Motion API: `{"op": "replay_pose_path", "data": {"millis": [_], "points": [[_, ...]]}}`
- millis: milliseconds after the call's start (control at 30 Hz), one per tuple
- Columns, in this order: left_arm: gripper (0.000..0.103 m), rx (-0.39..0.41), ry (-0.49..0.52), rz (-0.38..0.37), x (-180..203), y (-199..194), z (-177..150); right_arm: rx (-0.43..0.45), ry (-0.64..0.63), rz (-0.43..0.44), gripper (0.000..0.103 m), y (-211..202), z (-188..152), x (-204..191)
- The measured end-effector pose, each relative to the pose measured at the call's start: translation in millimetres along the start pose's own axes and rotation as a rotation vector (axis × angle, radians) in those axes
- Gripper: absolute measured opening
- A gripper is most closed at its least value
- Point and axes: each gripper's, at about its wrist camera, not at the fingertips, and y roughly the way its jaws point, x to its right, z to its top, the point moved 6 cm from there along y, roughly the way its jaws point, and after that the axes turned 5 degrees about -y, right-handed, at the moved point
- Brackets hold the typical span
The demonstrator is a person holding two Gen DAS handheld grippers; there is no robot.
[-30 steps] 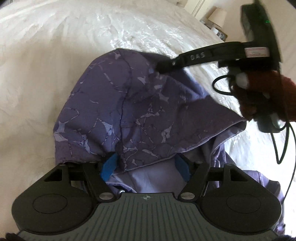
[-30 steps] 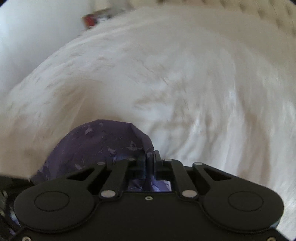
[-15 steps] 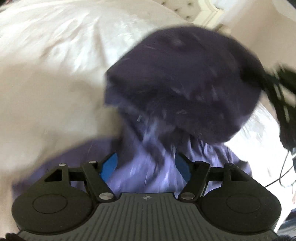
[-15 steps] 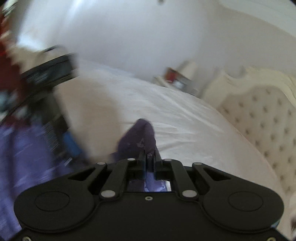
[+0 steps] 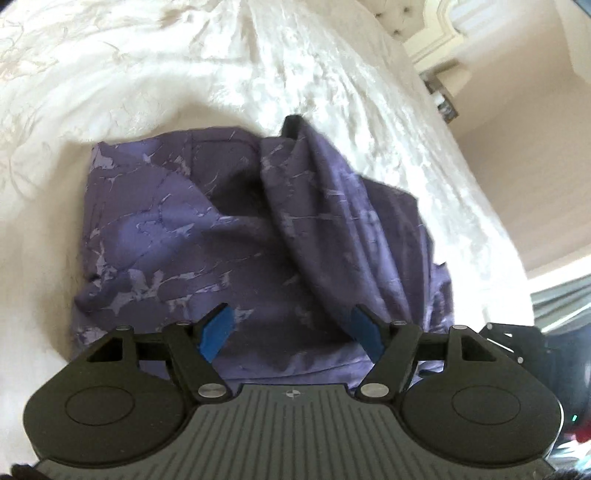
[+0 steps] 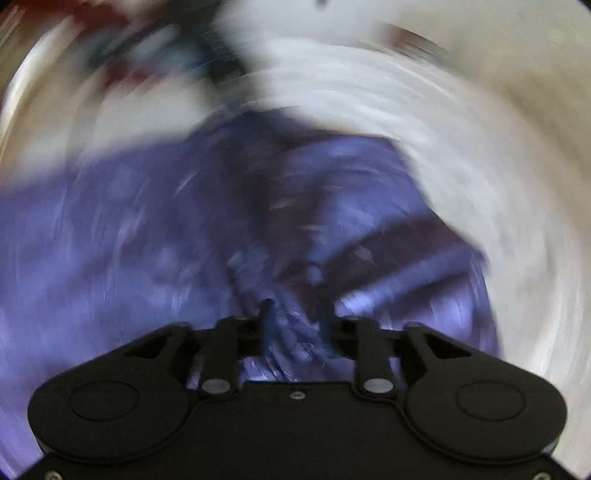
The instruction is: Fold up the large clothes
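A purple marbled garment (image 5: 177,229) lies bunched in a rough block on the white bed cover (image 5: 184,55), with a raised ridge of cloth (image 5: 314,192) running down its right half. My left gripper (image 5: 291,328) hovers over the near edge, its blue pads (image 5: 218,328) wide apart and still opening slightly, gripping nothing. The right wrist view is badly smeared by motion. There my right gripper (image 6: 297,317) is low over the garment (image 6: 129,221). Its jaws are opening, and a bunch of purple cloth still sits between them.
The bed cover (image 6: 480,166) surrounds the garment on all sides. A tufted cream headboard (image 5: 391,18) and a nightstand (image 5: 443,103) stand at the far right by a beige wall. Black gear (image 5: 509,343) and a dark red sleeve show at the lower right edge.
My right gripper, shut on purple cloth, swung from over bare bedding across onto the garment, and its jaws have parted. The carried layer now lies over the pile. My left gripper shifted and rolled.
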Motion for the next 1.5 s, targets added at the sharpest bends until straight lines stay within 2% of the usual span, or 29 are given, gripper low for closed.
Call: {"op": "replay_pose_path", "data": {"millis": [33, 133, 167, 233, 333, 467, 533, 567, 600, 633, 667, 700, 767, 800, 833, 867, 900, 933, 967, 1000, 1033, 1067, 1100, 1200, 1333, 1400, 1467, 1500], "points": [[0.07, 0.011, -0.011, -0.018, 3.2, -0.3, 4.5, 0.008, 0.172, -0.011, 0.052, -5.8, -0.1, 16.0], [0.071, 0.033, -0.07, -0.084, 11.7, 5.4, 14.7, 0.043, 0.553, -0.055, 0.054, -20.9, -12.7, 55.4], [0.072, 0.041, -0.094, -0.104, 14.0, -2.2, 11.2, 0.054, 0.664, -0.071, 0.054, -22.2, -17.6, 67.1], [0.072, 0.054, -0.138, -0.131, 21.1, 8.1, 15.5, 0.069, 0.794, -0.097, 0.054, -16.9, -15.7, 84.3], [0.073, 0.048, -0.172, -0.103, 24.4, 24.5, 18.3, 0.046, 0.892, -0.135, 0.055, -0.3, -19.0, 99.4], [0.071, 0.03, -0.181, 0.006, 20.1, 47.3, 17.4, 0.013, 0.901, -0.188, 0.055, 21.6, -16.3, 108.7], [0.058, 0.01, -0.189, 0.022, 18.9, 55.7, 13.5, -0.004, 0.912, -0.2, 0.055, 33.3, -16.7, 115.1], [0.043, -0.014, -0.197, 0.014, 18.4, 59.0, 12.0, -0.019, 0.929, -0.196, 0.055, 39.0, -18.6, 117.2], [0.028, -0.037, -0.212, -0.013, 18.9, 65.6, 9.5, -0.038, 0.951, -0.179, 0.05, 45.2, -20.4, 118.8], [0.021, -0.04, -0.22, -0.042, 16.5, 64.2, 6.3, -0.039, 0.971, -0.138, 0.04, 51.4, -19.9, 119.5], [0.011, -0.015, -0.219, -0.057, 18.6, 62.4, 6.7, -0.009, 0.994, -0.073, 0.01, 51.9, -17.3, 120.0], [0.01, 0.022, -0.214, -0.067, 21.9, 57.4, 8.0, 0.065, 1.037, 0.023, 0.011, 46.7, -13.1, 122.0], [0.009, 0.136, -0.205, -0.149, 29.9, 38.2, 11.5, 0.338, 1.171, 0.222, 0.011, 23.5, -8.0, 131.6], [0.009, 0.176, -0.204, -0.171, 30.3, 29.8, 11.8, 0.428, 1.227, 0.248, 0.011, 13.6, -12.4, 137.2], [0.009, 0.195, -0.202, -0.164, 27.6, 25.6, 10.7, 0.451, 1.271, 0.23, 0.011, 10.4, -21.2, 141.7], [0.009, 0.198, -0.203, -0.131, 20.5, 24.7, 7.9, 0.432, 1.321, 0.194, 0.012, 12.8, -36.3, 145.4], [0.009, 0.187, -0.211, -0.091, 11.1, 26.8, 4.2, 0.369, 1.359, 0.142, 0.013, 19.4, -54.6, 147.2], [0.009, 0.163, -0.225, -0.041, -2.6, 32.5, -1.4, 0.28, 1.368, 0.068, 0.016, 26.2, -71.1, 147.0], [0.01, 0.144, -0.228, 0.002, -12.8, 37.7, -6.4, 0.163, 1.347, -0.016, 0.024, 33.7, -87.7, 144.8], [0.01, 0.122, -0.218, 0.051, -21.5, 43.3, -11.6, 0.072, 1.308, -0.057, 0.025, 40.1, -99.1, 140.7], [0.012, 0.103, -0.199, 0.089, -27.1, 47.9, -15.9, 0.02, 1.272, -0.081, 0.024, 43.0, -104.5, 136.4], [0.012, 0.098, -0.184, 0.09, -28.7, 50.0, -18.6, 0.007, 1.23, -0.092, 0.025, 41.8, -104.5, 131.9], [0.013, 0.106, -0.182, 0.088, -27.5, 48.6, -19.4, 0.008, 1.19, -0.109, 0.035, 37.8, -100.7, 128.6], [0.021, 0.14, -0.164, 0.112, -16.1, 35.9, -18.7, 0.011, 1.101, -0.182, 0.046, 22.9, -85.3, 123.9], [0.029, 0.256, 0.055, 0.219, 22.5, 15.7, -12.8, 0.106, 0.932, -0.327, 0.049, -7.0, -50.2, 110.4], [0.033, 0.288, 0.176, 0.232, 43.3, 14.3, -11.1, 0.151, 0.81, -0.331, 0.05, -9.9, -25.5, 98.4], [0.036, 0.267, 0.283, 0.224, 60.6, 28.3, -11.4, 0.166, 0.673, -0.291, 0.049, -1.7, -6.7, 82.3], [0.037, 0.245, 0.317, 0.222, 63.3, 37.1, -12.4, 0.144, 0.616, -0.262, 0.048, 7.7, -2.9, 72.3]]}}
